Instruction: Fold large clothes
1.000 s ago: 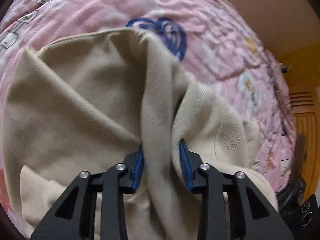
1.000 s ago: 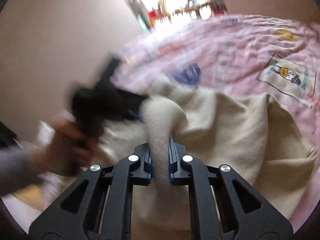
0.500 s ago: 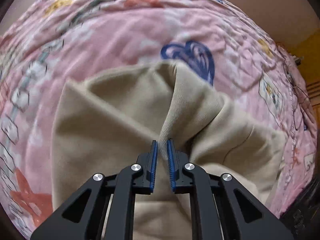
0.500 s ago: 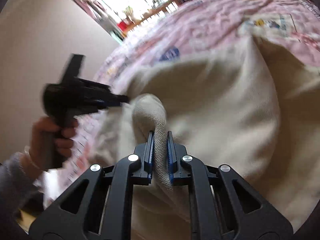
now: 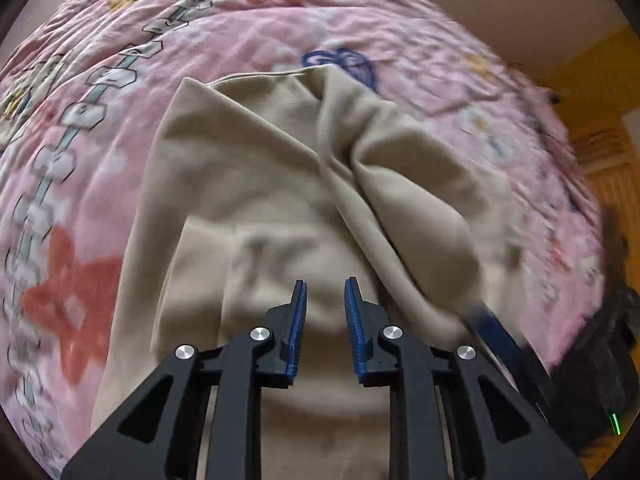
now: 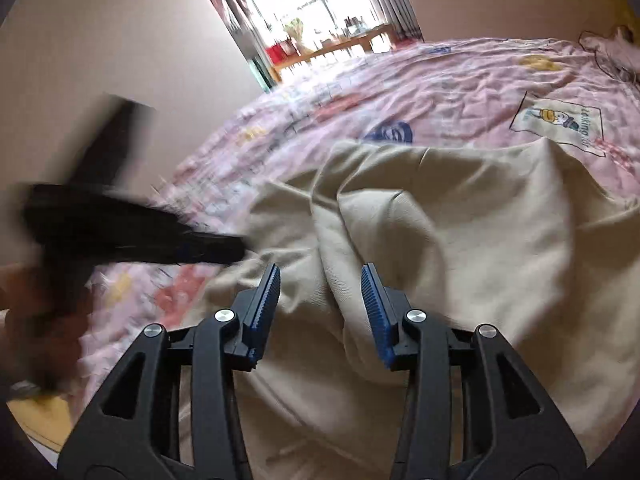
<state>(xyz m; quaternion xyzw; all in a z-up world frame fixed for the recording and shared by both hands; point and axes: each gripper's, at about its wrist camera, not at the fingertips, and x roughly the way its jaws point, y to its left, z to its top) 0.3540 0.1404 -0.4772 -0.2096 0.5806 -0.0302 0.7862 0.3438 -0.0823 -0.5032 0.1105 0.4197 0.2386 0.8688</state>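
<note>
A pink quilt (image 5: 248, 36) printed with hexagon chains, a red flower and a blue scribble covers the bed and runs bare along the left and far sides of a beige garment (image 5: 256, 184), leaving open cloth there to work over. The garment lies heaped in the middle of the quilt, its left edge straight, its far edge touching the blue scribble. The left gripper (image 5: 325, 292) hangs above the heap with its jaws a narrow gap apart, having just been opening; nothing is pinched between the blue pads. At the right of that view a blurred dark shape crowds the bed's edge, and an orange wall and slatted panel stand beyond it.

From the right wrist, a blurred hand (image 6: 36, 312) at far left carries the left gripper (image 6: 224, 246) low over the garment's (image 6: 460, 248) near-left corner. A plain wall rises behind it; a bright window and a cluttered shelf lie past the bed's far end. The right gripper (image 6: 320, 276) stands with jaws wide, having just been opening, a thick rolled fold of cloth lying loose between the pads without being squeezed. The garment is creased, bunched into soft ridges, one flap thrown over the middle. A cartoon patch (image 6: 560, 120) on the quilt (image 6: 460, 80) sits just beyond the garment's far-right corner.
</note>
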